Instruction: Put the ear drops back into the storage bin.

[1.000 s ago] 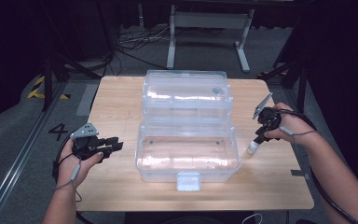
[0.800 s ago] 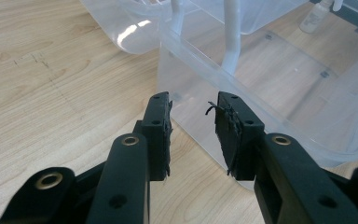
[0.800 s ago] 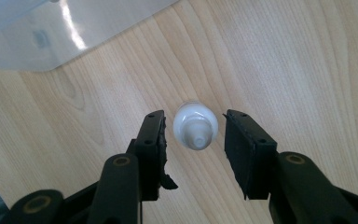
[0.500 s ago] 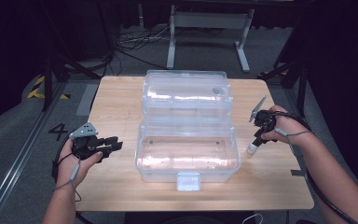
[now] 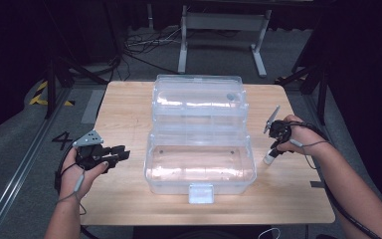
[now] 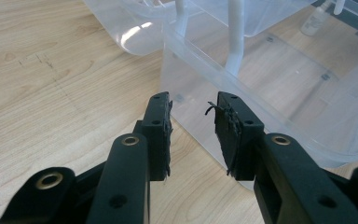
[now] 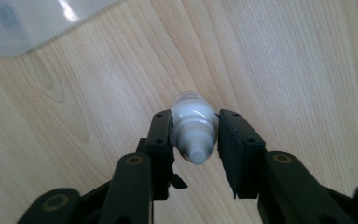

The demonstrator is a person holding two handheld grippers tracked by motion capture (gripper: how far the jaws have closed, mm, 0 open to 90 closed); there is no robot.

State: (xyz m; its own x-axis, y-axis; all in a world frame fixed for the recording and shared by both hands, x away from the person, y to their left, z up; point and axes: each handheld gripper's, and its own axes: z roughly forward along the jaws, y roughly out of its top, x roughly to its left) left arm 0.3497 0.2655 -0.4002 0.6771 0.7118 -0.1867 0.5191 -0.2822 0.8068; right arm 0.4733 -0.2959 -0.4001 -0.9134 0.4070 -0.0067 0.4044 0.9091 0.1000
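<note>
A clear plastic toolbox [image 5: 151, 167] stands open at the table's middle, its lid [image 5: 199, 97] tipped back. A small white bottle [image 5: 268, 159] stands on the wood just right of the box. My right gripper [image 5: 273, 149] points down over the bottle [image 7: 193, 114]; its jaws have just been closing, and both pads [image 7: 164, 135] now touch the bottle's sides. My left gripper [image 5: 125, 152] hovers left of the box, open, with nothing between its jaws [image 6: 193, 105]. It faces the box wall [image 6: 261, 74], and the bottle [image 6: 314, 21] shows through the plastic.
The wooden table [image 5: 124, 199] has bare room in front of and to the left of the box. A white latch [image 5: 200, 193] sticks out at the box's front. Cables and a metal stand [image 5: 219, 30] lie on the floor beyond the far edge.
My right gripper has shifted slightly toward the box, lowered over the bottle and narrowed its jaws onto it. The left gripper and the box have not moved.
</note>
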